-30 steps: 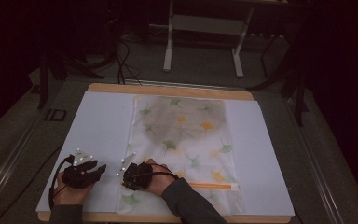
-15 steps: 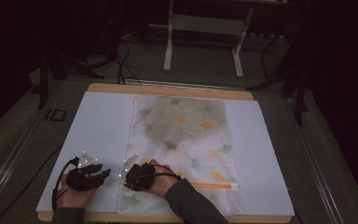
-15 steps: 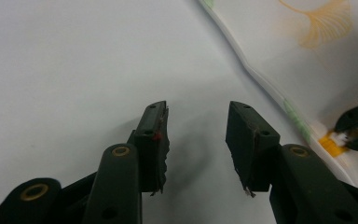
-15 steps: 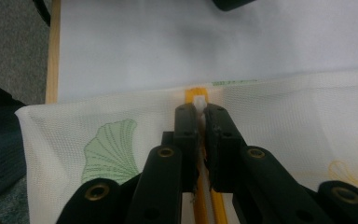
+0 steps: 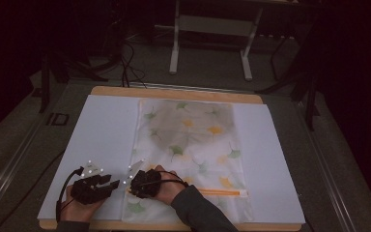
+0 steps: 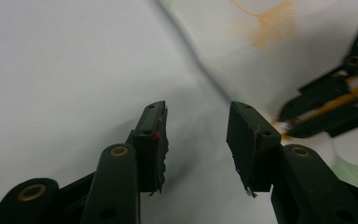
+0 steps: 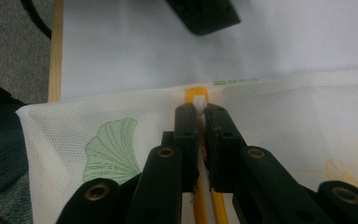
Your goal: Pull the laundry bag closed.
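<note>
Mesh laundry bag [image 5: 192, 145] with a ginkgo-leaf print lies flat on the white table cover [image 5: 101, 135], long axis running away from the person, near end close to the table's front edge. An orange zipper [image 5: 217, 192] crosses the bag near that end

Right gripper [image 5: 134, 182]: jaws pressed nearly together, pinching the white zipper pull [image 7: 198, 103] at the end of the zipper by the bag's left edge. In the right gripper view the orange tape runs straight back between the jaws, so the bite is centred on the track

Left gripper [image 5: 110, 185]: jaws spread, nothing between them, hovering over bare cover just beside the bag's left edge [image 6: 200, 65]. The pads [image 6: 154, 140] do not reach the fabric

Step in hand, by my reading: working the zipper along its track, with the left not yet helping

To do it well:
- bring the left down onto the bag's edge or corner beside the pull and clamp the mesh, so the cloth cannot trail after the slider
- draw the right level along the orange line, low to the table, no lifting or twisting
- keep the pinch firm; the pull is small and could slip out
- watch for mesh bunching ahead of the slider
</note>
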The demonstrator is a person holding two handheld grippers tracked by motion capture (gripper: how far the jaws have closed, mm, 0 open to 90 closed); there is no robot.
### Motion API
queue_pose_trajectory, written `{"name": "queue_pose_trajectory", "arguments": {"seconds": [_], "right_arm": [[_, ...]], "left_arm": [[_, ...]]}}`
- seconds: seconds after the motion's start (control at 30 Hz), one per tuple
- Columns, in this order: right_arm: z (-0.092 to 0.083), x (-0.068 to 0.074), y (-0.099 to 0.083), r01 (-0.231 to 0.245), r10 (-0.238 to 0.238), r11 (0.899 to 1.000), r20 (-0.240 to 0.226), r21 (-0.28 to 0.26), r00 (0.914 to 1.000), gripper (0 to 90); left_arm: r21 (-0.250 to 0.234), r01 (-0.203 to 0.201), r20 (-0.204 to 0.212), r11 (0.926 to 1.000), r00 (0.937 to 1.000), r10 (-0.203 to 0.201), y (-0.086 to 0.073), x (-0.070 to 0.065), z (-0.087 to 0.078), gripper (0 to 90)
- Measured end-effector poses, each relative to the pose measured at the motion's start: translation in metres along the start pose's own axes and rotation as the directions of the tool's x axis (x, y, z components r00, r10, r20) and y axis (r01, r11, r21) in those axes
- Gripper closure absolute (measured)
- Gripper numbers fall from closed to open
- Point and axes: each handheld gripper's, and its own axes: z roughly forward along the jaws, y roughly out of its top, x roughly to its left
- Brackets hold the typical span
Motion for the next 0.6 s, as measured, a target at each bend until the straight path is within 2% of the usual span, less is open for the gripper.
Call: {"name": "queue_pose_trajectory", "arguments": {"seconds": [0.27, 0.5, 0.6], "right_arm": [[0.0, 0.0, 0.0, 0.0, 0.0, 1.0, 0.002, -0.013, 1.0, 84.1], [-0.001, 0.0, 0.001, -0.001, 0.001, 1.0, 0.007, -0.016, 1.0, 84.1], [-0.003, -0.001, 0.002, 0.006, -0.006, 1.0, 0.01, -0.017, 0.9999, 84.1]], "left_arm": [[0.02, -0.001, 0.065, 0.9998, 0.9979, -0.001, -0.007, -0.015, -0.001, 57.4], [0.024, 0.007, 0.13, 0.9997, 0.9915, -0.01, -0.009, -0.019, 0.0, 57.0], [0.039, 0.005, 0.139, 0.9992, 0.9902, -0.01, -0.009, -0.02, 0.003, 57.0]]}}
